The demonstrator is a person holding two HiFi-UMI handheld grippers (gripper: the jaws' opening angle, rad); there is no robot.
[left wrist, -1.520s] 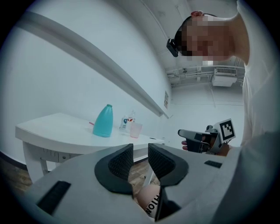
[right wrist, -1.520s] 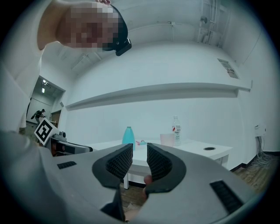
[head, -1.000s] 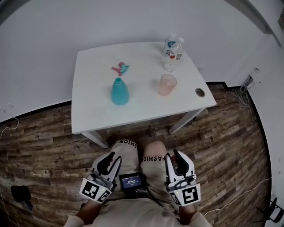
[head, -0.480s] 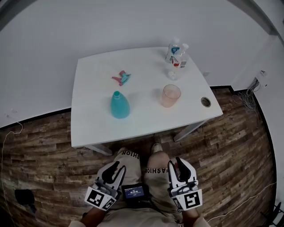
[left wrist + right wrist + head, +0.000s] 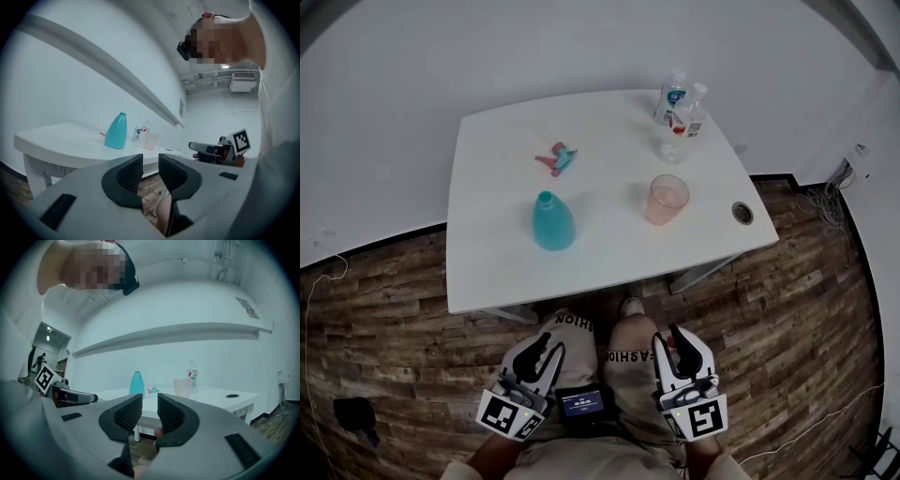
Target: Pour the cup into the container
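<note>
A translucent pink cup [image 5: 666, 200] stands on the white table [image 5: 497, 262], right of centre. A teal bottle-shaped container [image 5: 553, 220] with no cap stands to its left. Both grippers hang low near the person's lap, well short of the table's front edge. My left gripper [image 5: 546, 345] and right gripper [image 5: 667, 335] each have their jaws a narrow gap apart with nothing between them. Beyond the left gripper [image 5: 150, 161], the left gripper view shows the container [image 5: 116, 131] and cup [image 5: 150, 140]. The right gripper [image 5: 149, 401] points at the container [image 5: 136, 384] and cup [image 5: 182, 387].
Two clear water bottles [image 5: 673, 98] stand at the table's far right corner. A pink and teal spray nozzle [image 5: 556, 158] lies behind the container. A cable hole [image 5: 742, 213] sits near the right edge. A small screen device [image 5: 582, 405] rests between the grippers. The floor is wood plank.
The person has come closer to the table's front edge, carrying both grippers along. The jaws look the same as before.
</note>
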